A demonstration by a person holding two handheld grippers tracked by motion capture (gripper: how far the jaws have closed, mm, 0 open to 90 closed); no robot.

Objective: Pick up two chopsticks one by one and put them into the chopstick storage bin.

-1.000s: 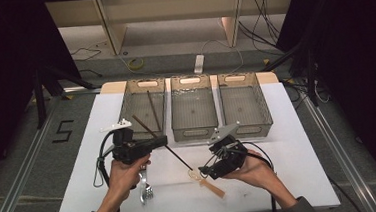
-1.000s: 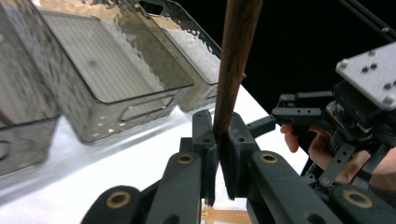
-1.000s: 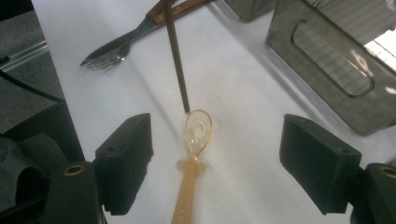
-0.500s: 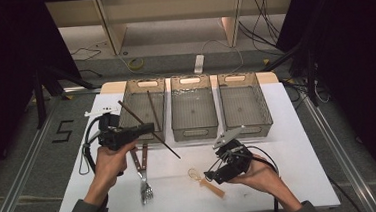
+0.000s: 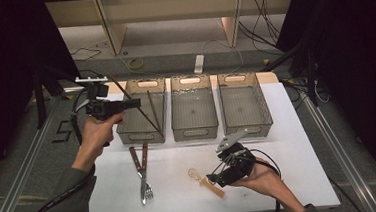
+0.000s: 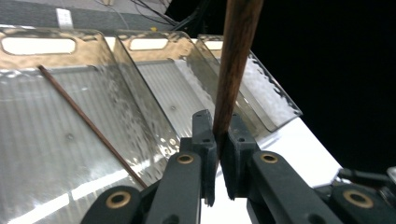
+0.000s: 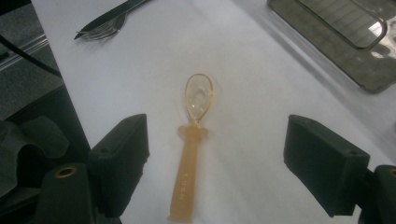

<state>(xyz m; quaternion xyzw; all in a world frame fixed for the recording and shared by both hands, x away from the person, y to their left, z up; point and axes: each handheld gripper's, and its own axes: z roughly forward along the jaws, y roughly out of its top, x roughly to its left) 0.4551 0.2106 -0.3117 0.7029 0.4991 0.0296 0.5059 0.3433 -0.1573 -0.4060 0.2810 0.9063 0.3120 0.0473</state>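
- Left hand-held gripper (image 6: 218, 154) clamped on dark chopstick (image 6: 233, 65): light, stiff, slick, pinched near one end, so likely to pivot.
- Right hand-held gripper (image 7: 217, 163) wide open around amber spoon (image 7: 194, 140); best gripped mid-handle.

Held chopstick (image 6: 236, 60): I read dark reddish-brown wood.
Second chopstick (image 6: 88, 123): same brown, thinner look.
Bins (image 5: 192, 108): I see smoky grey, see-through, ribbed floors.
Spoon (image 7: 192, 154): amber, translucent bowl, paler orange handle.
Fork (image 5: 146, 185): silver, brown handle.
Tabletop (image 5: 299, 148): plain white.
Left tool (image 6: 219, 140): black, brass-coloured rivets.
Right tool (image 7: 217, 172): I note matching black.
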